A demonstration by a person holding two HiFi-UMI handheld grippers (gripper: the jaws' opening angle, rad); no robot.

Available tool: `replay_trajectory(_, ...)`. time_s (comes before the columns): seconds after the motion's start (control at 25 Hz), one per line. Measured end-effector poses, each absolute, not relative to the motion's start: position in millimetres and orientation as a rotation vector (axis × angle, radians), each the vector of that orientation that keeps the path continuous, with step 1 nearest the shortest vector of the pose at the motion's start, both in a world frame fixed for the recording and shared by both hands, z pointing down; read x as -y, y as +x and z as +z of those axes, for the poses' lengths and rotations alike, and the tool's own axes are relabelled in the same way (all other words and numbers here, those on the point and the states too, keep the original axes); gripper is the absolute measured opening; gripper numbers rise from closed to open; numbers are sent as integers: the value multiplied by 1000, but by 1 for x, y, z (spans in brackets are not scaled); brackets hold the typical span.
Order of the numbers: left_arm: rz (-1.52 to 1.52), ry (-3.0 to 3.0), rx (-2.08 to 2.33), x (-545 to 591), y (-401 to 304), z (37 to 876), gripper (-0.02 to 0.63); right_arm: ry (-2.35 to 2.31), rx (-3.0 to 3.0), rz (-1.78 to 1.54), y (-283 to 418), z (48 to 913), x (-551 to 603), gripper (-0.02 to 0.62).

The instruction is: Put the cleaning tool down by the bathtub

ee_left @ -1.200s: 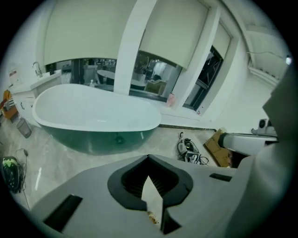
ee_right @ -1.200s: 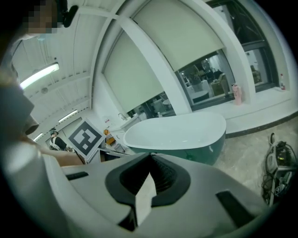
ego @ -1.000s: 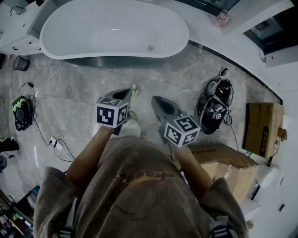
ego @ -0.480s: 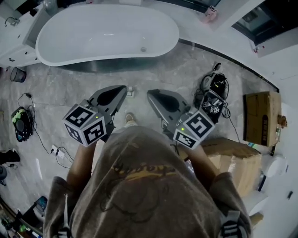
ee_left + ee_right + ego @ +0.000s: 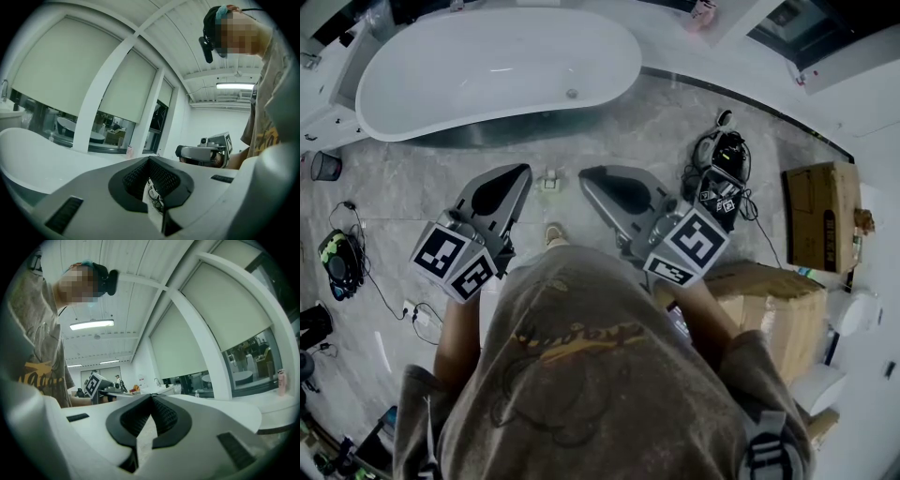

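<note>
Left gripper (image 5: 517, 174) and right gripper (image 5: 587, 176), both closed and empty, hang over the floor (image 5: 412, 187) near the long side of the bathtub (image 5: 609, 89). A small pale object (image 5: 548, 179) on the floor between their tips may be the cleaning tool; if so, the task looks done.

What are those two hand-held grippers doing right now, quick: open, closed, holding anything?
Left hand-held gripper: closed, holding nothing.
Right hand-held gripper: closed, holding nothing.
</note>
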State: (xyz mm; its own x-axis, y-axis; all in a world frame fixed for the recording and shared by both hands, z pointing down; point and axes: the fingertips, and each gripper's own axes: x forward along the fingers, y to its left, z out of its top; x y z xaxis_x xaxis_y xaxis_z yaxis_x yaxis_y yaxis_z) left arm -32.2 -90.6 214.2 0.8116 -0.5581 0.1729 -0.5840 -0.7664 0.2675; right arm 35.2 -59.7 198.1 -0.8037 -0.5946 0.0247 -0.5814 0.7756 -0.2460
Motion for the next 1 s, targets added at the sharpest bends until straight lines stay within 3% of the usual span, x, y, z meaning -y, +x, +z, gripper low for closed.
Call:
replay_trajectory(0.68,187,2712,983,78,-33,234,5,-887,-2997,-421,25,215,52,-2)
replay_trajectory(1.0,67,2620,962,71,-41,239,5,-862,-2994,-443,18,224,56,-2)
